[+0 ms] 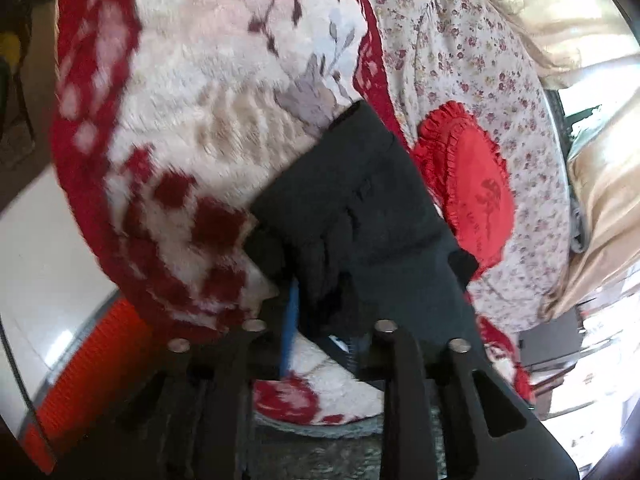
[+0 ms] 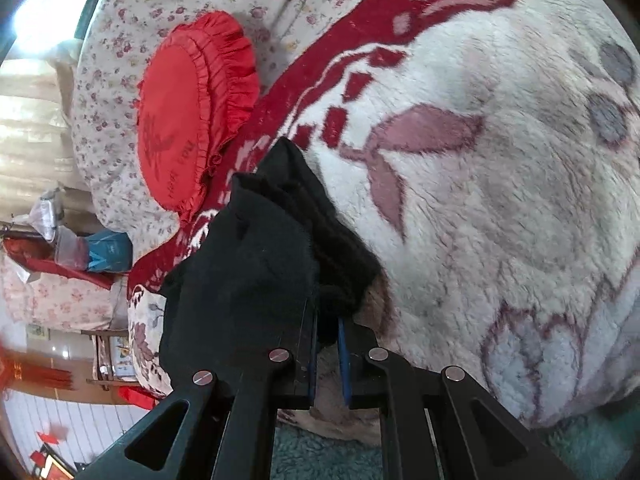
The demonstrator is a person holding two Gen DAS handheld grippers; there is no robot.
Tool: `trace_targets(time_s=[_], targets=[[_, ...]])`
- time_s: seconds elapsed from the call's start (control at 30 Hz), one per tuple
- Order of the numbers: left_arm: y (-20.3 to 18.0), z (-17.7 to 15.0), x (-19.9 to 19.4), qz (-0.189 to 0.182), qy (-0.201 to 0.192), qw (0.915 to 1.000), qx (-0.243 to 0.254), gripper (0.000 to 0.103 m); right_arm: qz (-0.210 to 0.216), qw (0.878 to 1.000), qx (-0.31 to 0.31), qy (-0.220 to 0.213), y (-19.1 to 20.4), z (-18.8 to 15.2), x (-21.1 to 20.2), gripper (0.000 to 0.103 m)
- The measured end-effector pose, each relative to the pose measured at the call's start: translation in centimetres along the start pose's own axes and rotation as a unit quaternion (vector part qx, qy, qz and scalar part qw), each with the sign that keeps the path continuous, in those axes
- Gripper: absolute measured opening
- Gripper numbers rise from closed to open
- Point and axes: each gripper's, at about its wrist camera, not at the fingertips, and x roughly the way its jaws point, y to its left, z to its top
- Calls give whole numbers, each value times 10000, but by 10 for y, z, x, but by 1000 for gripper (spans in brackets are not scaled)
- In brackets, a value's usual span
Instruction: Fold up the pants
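Bed (image 1: 460, 40) fills both views, under a small-flowered sheet with a plush white-and-red blanket (image 1: 192, 112) laid over most of it. Beyond the bed's edge, pale floor in the left wrist view and cluttered furniture in the right (blurred, hard to name).

Red frilled cushion (image 1: 472, 184) sits on the flowered sheet, just beside the blanket's red border.

Black pants (image 1: 360, 208) lie bunched on the blanket near that border, close to the cushion; one end reaches back into each claw.

Left claw (image 1: 320, 320): jaws parted a little, black cloth hanging between them; the blue pad (image 1: 290, 320) on the near side stands clear of the fabric, so the grip looks released.

Right claw (image 2: 326, 340): jaws nearly together, clenched on a fold of the pants, which drapes over its left finger and wads up ahead of the tips. Blue pads (image 2: 344, 360) show below the pinch.
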Motion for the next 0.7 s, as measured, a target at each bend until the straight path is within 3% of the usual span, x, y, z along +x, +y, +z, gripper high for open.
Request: trace_targets(time_s=[0.13, 0.2, 0.3, 0.37, 0.43, 0.5, 0.53, 0.6, 0.63, 0.7], targets=[[-5, 4, -25, 457, -543, 9971, 260, 29, 42, 9995, 195, -259, -7, 4, -9, 8], [-19, 4, -43, 834, -1068, 9889, 618, 29, -92, 9975, 217, -670, -6, 9, -24, 8], [-51, 0, -50, 821, -1429, 9778, 1297, 29, -790, 9837, -581, -1509, 24, 13, -52, 8], [-78, -4, -39, 653, -1300, 9726, 1815, 29, -1142, 9610, -1669, -1888, 67, 8, -56, 8], [-102, -6, -19, 397, -1063, 9687, 2207, 29, -1058, 9350, -2979, -1609, 109, -2, -32, 9], [-119, -3, 4, 387, -953, 9637, 2465, 29, -841, 9263, -3550, -941, 122, -3, -1, 8], [-122, 4, 22, 630, -940, 9632, 2437, 29, -779, 9288, -3591, -481, 121, 3, 23, 8], [-114, 21, 53, 992, -701, 9683, 2184, 29, -1074, 9324, -3447, -128, 105, 21, 52, 8], [-104, 30, 66, 1209, -585, 9719, 1934, 29, -1281, 9325, -3376, -102, 97, 28, 59, 0], [-83, 41, 79, 1087, -399, 9824, 1467, 26, -828, 9547, -2851, -180, 77, 56, 58, 0]])
